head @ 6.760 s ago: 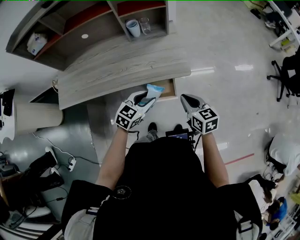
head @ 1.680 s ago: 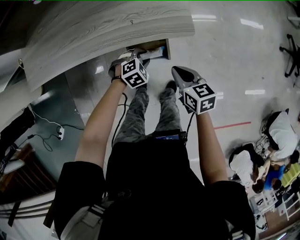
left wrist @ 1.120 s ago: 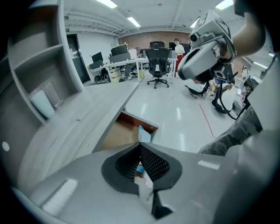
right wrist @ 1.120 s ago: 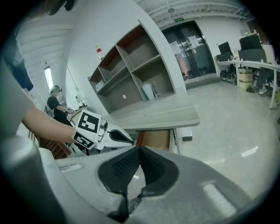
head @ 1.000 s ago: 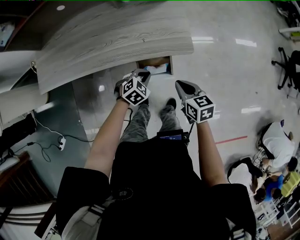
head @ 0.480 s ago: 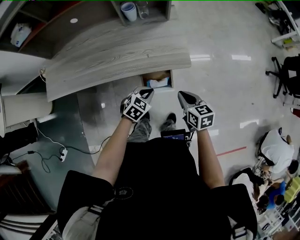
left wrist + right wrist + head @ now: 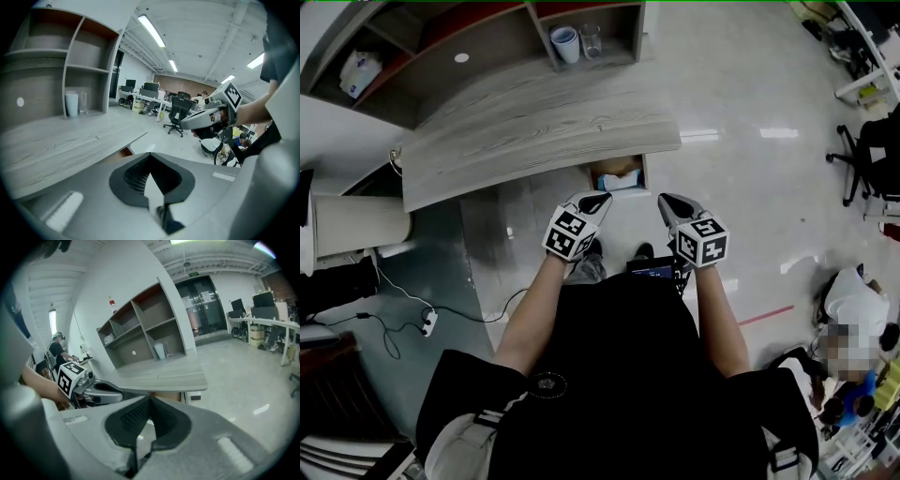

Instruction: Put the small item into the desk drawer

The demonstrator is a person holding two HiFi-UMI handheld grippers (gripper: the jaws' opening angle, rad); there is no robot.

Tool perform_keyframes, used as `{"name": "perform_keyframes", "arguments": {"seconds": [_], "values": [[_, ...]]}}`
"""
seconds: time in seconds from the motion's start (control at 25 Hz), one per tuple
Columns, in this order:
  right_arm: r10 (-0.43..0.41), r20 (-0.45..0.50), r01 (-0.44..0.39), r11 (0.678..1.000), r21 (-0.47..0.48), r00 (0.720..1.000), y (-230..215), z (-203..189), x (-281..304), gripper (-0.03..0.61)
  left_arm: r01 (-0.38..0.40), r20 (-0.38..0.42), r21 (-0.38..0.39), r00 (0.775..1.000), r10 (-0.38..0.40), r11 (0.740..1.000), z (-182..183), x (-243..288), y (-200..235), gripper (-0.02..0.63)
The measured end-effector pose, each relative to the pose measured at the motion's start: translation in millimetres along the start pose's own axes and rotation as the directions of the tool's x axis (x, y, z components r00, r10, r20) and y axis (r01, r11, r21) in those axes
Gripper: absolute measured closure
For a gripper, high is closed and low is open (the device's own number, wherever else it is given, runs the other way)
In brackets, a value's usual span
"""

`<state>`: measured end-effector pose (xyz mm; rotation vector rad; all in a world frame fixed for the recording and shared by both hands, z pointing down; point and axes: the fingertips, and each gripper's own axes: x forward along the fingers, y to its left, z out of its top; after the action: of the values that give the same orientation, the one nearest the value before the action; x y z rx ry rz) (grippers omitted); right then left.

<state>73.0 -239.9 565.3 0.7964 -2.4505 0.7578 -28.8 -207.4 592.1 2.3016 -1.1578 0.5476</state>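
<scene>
The desk top covers most of the drawer in the head view; only the drawer's front end juts out past the desk's near edge. The small item lying there is a pale blue-and-white shape, too small to identify. In the left gripper view the drawer is only a brown sliver under the desk's edge.

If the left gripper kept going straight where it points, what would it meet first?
Probably the open desk drawer holding the small item: in the head view the left gripper aims at it. Depth is unclear, so it may reach the floor just beyond instead.
</scene>
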Motion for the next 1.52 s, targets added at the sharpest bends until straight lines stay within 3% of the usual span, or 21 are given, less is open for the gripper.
{"name": "perform_keyframes", "arguments": {"seconds": [0.36, 0.56, 0.88, 1.24, 1.52], "values": [[-0.014, 0.012, 0.015, 0.999, -0.04, 1.0, 0.9, 4.8, -0.8, 0.575, -0.004, 0.076, -0.074, 0.997, 0.01, 0.997, 10.2, -20.9, -0.1, 0.612], [-0.024, 0.01, 0.025, 0.997, -0.072, 1.0, -2.9, 3.4, -0.2, 0.575, 0.01, 0.143, -0.156, 0.99, 0.012, 0.988, 23.3, -23.6, 0.3, 0.612], [0.019, 0.002, -0.019, 0.998, -0.062, 1.0, -16.0, 2.0, -5.4, 0.575, -0.016, 0.134, -0.164, 0.99, 0.039, 0.986, 28.0, -14.9, -9.5, 0.612], [0.139, -0.051, -0.141, 0.989, -0.033, 0.989, -17.5, -19.8, -4.7, 0.575, -0.097, 0.143, -0.222, 0.981, 0.131, 0.97, 21.0, -13.5, -31.3, 0.612], [0.275, -0.124, -0.275, 0.961, 0.019, 0.953, 13.9, -53.8, 9.2, 0.575, -0.186, 0.082, -0.296, 0.972, 0.219, 0.937, -24.7, -39.8, -42.0, 0.612]]}}
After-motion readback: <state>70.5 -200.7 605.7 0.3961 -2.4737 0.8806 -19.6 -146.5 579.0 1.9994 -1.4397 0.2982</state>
